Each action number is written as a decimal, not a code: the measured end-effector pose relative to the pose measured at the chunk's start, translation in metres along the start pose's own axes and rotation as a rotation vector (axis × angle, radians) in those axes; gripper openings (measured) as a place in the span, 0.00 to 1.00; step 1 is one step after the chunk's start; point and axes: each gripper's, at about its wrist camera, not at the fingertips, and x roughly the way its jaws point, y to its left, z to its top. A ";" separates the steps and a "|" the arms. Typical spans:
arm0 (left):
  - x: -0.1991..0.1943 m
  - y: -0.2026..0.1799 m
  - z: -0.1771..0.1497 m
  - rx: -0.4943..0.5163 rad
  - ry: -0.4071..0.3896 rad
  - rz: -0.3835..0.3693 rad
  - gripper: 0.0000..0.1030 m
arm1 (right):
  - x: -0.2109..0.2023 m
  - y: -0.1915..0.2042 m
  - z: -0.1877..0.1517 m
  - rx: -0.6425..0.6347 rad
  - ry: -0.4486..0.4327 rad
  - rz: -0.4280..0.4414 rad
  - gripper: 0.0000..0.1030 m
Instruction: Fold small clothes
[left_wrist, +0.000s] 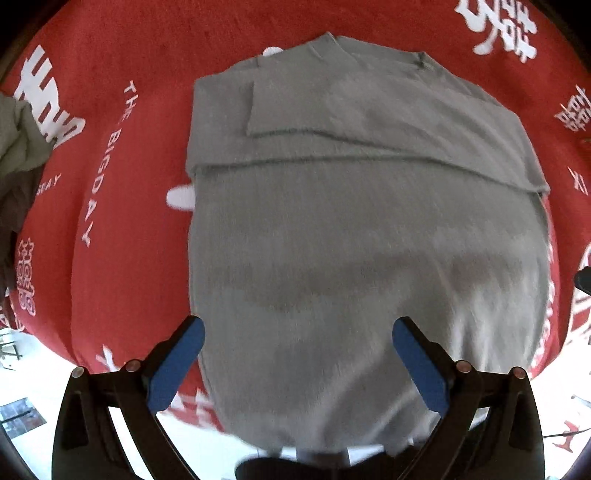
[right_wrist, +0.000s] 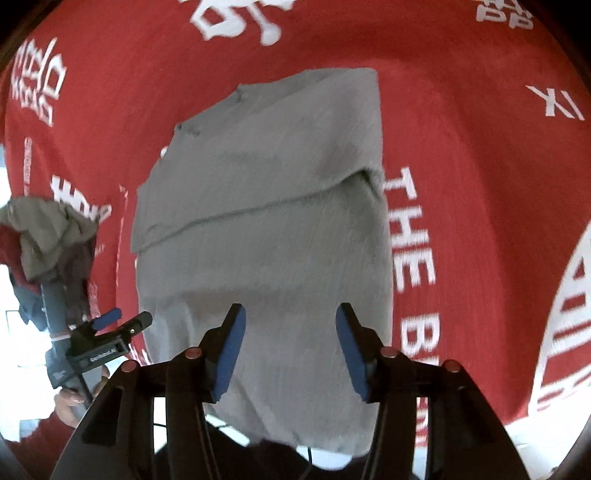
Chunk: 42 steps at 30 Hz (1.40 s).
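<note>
- Grey garment lies flat on the red cloth covering the surface, near end hanging over the front edge toward the camera.
- Progress, my read: partway. Sides look tucked in to a narrow rectangle and a sleeve or top layer is folded across the far half; visible fold edge runs across the middle. Lengthwise folds probably remain.
- Left tongs spread wide over the near end of the garment, nothing between the blue pads.
- Right tongs also apart, a bit narrower, hovering over the near end, empty.
- Contact with fabric: can't tell from either view.
- More clothes wait: crumpled olive pile at the left side of the surface, darker items under it.
- Red cloth carries white print, "THE BIG DAY" and characters.
- Room: bright pale floor beyond the surface edge, little else readable.
</note>
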 end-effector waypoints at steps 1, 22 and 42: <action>-0.006 -0.001 -0.005 0.009 0.005 -0.006 0.99 | -0.003 0.005 -0.005 -0.005 0.005 -0.003 0.57; -0.088 0.033 -0.047 0.100 -0.016 -0.060 0.99 | -0.052 0.101 -0.070 -0.091 0.039 -0.105 0.61; -0.110 0.042 -0.071 0.083 -0.085 -0.066 0.99 | -0.083 0.097 -0.124 0.032 -0.072 -0.129 0.61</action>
